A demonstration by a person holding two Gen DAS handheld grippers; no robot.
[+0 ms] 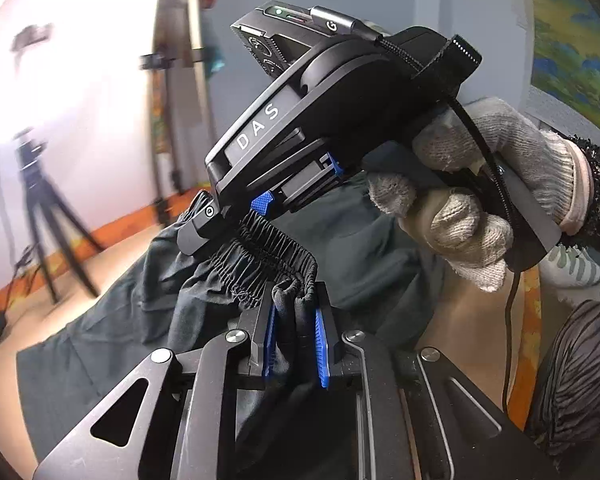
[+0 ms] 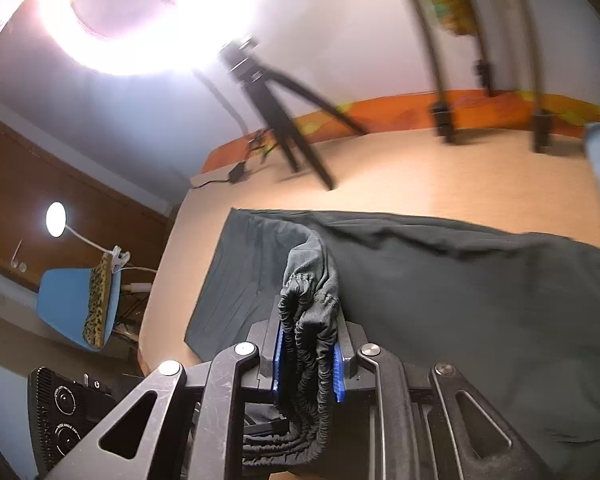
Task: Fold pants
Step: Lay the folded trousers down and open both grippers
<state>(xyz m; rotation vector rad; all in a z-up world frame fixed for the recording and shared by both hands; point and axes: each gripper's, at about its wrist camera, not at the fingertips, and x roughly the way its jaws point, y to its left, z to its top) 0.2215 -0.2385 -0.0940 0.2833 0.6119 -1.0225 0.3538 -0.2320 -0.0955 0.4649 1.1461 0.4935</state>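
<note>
Left wrist: both tools [image 1: 296, 332] [image 2: 308, 356] clamp pants [image 2: 460, 280] (waistband).

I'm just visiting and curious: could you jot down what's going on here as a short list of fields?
garment: dark pants, partly spread on a light table
left gripper: shut on bunched fabric by the elastic waistband
right gripper: shut on the waistband
holder: gloved hand on the right tool
background: tripod, blue chair, lamp
fold: not finished
</note>
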